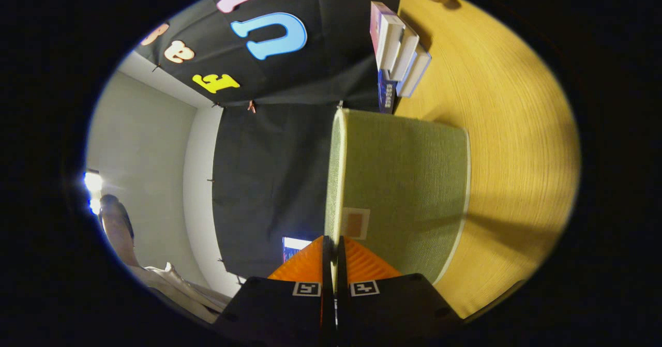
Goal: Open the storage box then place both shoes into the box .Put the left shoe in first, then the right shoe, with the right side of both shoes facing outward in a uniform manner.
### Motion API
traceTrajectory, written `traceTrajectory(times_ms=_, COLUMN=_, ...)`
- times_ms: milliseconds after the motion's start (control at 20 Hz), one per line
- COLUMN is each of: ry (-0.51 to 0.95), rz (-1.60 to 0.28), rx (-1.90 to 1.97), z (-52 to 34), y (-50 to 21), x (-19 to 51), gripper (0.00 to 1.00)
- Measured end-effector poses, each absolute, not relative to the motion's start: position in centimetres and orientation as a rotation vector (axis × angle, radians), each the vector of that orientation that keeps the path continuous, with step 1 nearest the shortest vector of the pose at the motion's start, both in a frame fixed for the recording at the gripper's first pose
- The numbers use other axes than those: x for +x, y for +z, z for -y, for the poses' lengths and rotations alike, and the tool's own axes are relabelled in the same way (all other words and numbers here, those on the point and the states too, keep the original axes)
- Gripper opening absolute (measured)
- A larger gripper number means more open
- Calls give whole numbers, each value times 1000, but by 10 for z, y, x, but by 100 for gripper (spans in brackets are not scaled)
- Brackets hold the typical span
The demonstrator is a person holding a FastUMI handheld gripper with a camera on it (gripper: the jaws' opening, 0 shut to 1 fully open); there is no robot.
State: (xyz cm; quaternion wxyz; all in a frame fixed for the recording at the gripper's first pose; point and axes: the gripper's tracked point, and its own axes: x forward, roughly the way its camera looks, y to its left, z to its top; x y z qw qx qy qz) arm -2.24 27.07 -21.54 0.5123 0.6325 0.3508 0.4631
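Observation:
The green fabric storage box (408, 181) with pale trim stands on the wooden table (512, 145), and the whole view is rolled onto its side. Its lid (335, 166) shows edge-on as a thin pale strip that runs straight out from my fingers. My gripper (331, 243) is shut on the near end of that lid edge, with one finger on each side of it. A small square patch (356, 223) sits on the box's green face just ahead of the fingertips.
Beyond the box, a stack of white and purple boxes (398, 47) stands on the table against the black cloth wall (269, 176). On the far side from the table, a person (116, 223) stands by a grey wall with a bright lamp (93, 181).

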Motion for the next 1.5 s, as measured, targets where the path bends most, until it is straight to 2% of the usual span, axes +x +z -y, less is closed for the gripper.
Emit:
traceTrajectory(times_ms=250, ry=1088, rz=-745, rx=1403, z=-274, y=-128, x=-9, gripper=5)
traceTrajectory(times_ms=450, ry=1092, rz=-676, rx=1232, z=-319, y=-53, x=4, gripper=5)
traceTrajectory(times_ms=600, ry=1086, rz=-668, rx=1152, z=-364, y=-23, x=9, gripper=5)
traceTrajectory(times_ms=900, ry=1084, rz=-688, rx=1081, z=-456, y=-5, x=17, gripper=5)
traceTrajectory(times_ms=1100, ry=1079, rz=-693, rx=1049, z=-490, y=-7, x=24, gripper=12)
traceTrajectory(times_ms=1200, ry=1081, rz=-690, rx=1033, z=-498, y=-9, x=22, gripper=26)
traceTrajectory(times_ms=1350, ry=1039, rz=-642, rx=995, z=-492, y=-9, x=28, gripper=89)
traceTrajectory(times_ms=1500, ry=928, rz=-567, rx=883, z=-453, y=-17, x=35, gripper=89)
